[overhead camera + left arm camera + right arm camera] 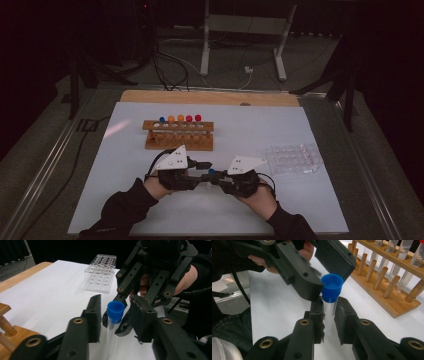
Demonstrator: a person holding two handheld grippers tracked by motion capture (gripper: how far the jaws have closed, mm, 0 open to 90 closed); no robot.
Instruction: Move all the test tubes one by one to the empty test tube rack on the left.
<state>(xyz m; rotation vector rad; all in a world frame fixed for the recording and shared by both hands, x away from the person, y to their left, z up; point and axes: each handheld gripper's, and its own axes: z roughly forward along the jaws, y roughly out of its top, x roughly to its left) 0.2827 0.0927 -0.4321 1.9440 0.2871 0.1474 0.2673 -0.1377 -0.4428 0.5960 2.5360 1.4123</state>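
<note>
Capped tube held upright by right gripper, left gripper jaws flanking its cap.

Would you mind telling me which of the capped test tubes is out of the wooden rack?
The blue-capped tube clamped in the right hand-held gripper; the other capped tubes stand in the wooden rack.

Dim, dark room. Grey carpet floor with black cables trailing. White metal stand legs at back. Wooden bench under white sheet. Metal rail along left.
</note>
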